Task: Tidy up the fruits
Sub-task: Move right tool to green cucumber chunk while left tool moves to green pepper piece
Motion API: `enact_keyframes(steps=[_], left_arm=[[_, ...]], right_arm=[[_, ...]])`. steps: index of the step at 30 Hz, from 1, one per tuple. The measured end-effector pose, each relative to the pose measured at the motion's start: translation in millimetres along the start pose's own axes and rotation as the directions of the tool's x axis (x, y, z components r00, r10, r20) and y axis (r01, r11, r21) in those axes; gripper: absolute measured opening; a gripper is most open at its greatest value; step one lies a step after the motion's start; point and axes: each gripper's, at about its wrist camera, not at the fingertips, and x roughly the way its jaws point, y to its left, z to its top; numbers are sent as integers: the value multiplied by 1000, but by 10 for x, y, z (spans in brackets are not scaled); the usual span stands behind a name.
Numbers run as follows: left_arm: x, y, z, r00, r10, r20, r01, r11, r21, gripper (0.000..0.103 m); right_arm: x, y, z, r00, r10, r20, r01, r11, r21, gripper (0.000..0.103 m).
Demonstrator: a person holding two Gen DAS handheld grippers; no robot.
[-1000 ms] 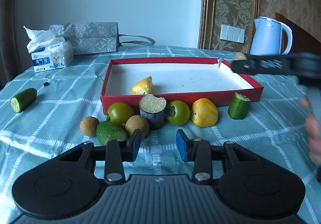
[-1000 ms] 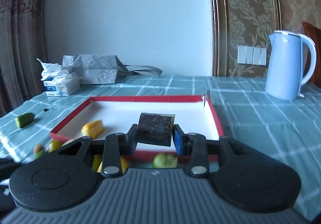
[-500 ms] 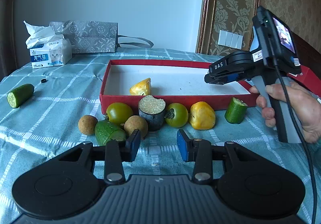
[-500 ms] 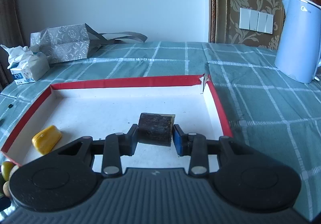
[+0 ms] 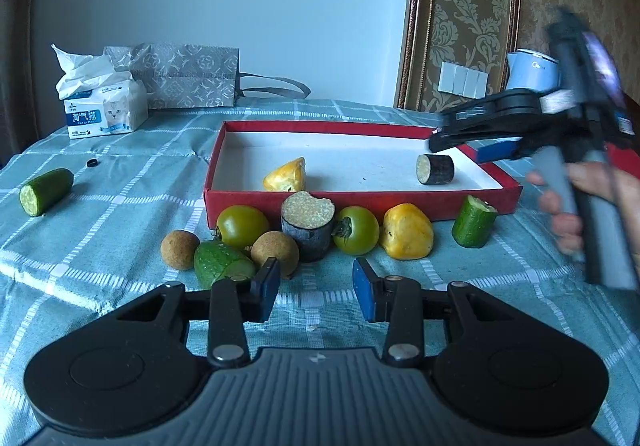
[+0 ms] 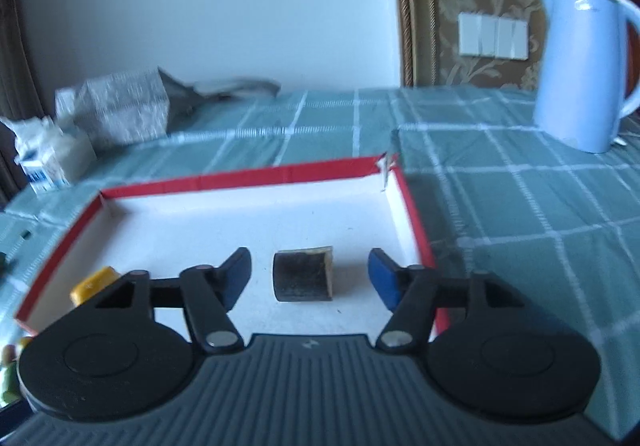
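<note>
A red box with a white floor (image 5: 256, 202) (image 6: 248, 182) lies on the checked cloth. A dark cut piece (image 5: 435, 169) (image 6: 303, 275) lies on its side at the box's right end, and a yellow piece (image 5: 285, 176) (image 6: 93, 284) lies at the left. My right gripper (image 6: 309, 272) (image 5: 472, 148) is open and empty, its jaws wide apart just above the dark piece. My left gripper (image 5: 314, 288) is open and empty, low over the cloth before a row of fruits: two green tomatoes (image 5: 242, 226), a dark upright piece (image 5: 308, 228), a yellow fruit (image 5: 406, 232).
Two brown round fruits (image 5: 179, 248), a cucumber piece (image 5: 222, 263) and another cucumber stub (image 5: 473, 222) lie before the box. A cucumber half (image 5: 45, 191) lies far left. A tissue pack (image 5: 102, 110), a grey bag (image 5: 188, 76) and a blue kettle (image 6: 580, 66) stand behind.
My right gripper has opened and let go of the dark piece, which now lies on the box floor at the right end. The right gripper has drawn back. My left gripper has stayed put.
</note>
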Motion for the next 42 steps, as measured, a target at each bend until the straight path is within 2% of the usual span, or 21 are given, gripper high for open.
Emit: enact_keyframes(steps=[4, 7, 10, 14, 18, 23, 28, 42], left_arm=[[-7, -18, -5, 1000, 11, 6, -11, 1000, 13, 39], [-21, -10, -6, 1000, 25, 8, -25, 1000, 9, 39], [-66, 53, -24, 999, 31, -3, -32, 999, -25, 39], [-162, 159, -70, 997, 66, -26, -67, 996, -55, 39], [-321, 245, -90, 992, 125, -3, -125, 991, -47, 39], [-347, 307, -16, 987, 158, 8, -158, 987, -20, 39], [-244, 377, 19, 991, 133, -32, -135, 990, -42, 39], [-78, 338, 109, 991, 130, -44, -132, 989, -62, 39]], right_arm=[[-383, -101, -255, 998, -2, 55, -1, 999, 47, 66], [-597, -136, -486, 994, -47, 100, 39, 996, 78, 73], [-790, -145, -638, 986, -73, 151, 58, 993, 100, 74], [-963, -96, -772, 972, -90, 218, 71, 993, 90, 85], [-1007, -34, -822, 970, -78, 229, 63, 995, 73, 85], [-1001, 28, -839, 970, -77, 232, 68, 997, 46, 87], [-1046, 59, -845, 959, -101, 264, 96, 995, 34, 91], [-1030, 87, -854, 962, -84, 261, 83, 996, 17, 91]])
